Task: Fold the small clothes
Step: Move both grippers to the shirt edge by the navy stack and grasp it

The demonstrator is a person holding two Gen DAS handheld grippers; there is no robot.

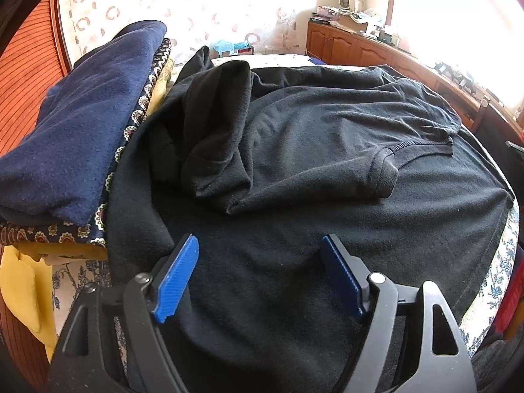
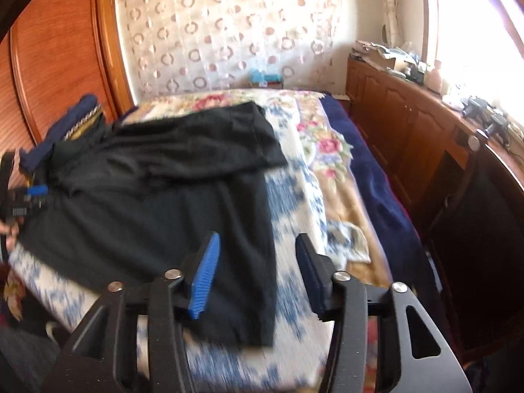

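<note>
Black shirt (image 1: 327, 150) half-folded on the floral bedspread (image 2: 294, 196)

Left gripper (image 1: 260, 255) hovers wide open over it, holding nothing; right gripper (image 2: 257, 255), jaws parted and empty, hangs above its edge.

1. Left gripper (image 1: 260, 252) is showing a matte black frame with triangular cut-outs, silver pivot screws and ribbed blue pads (image 1: 178, 278).
2. Right gripper (image 2: 257, 255) is wearing the same black frame, silver screws and blue pads (image 2: 204, 276).

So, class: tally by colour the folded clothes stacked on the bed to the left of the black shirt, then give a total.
Navy blue: 1, the fleece on top.
Dark paisley print: 1, the patterned piece under it.
Yellow: 1, the garment at the bottom.
Total: 3
</note>
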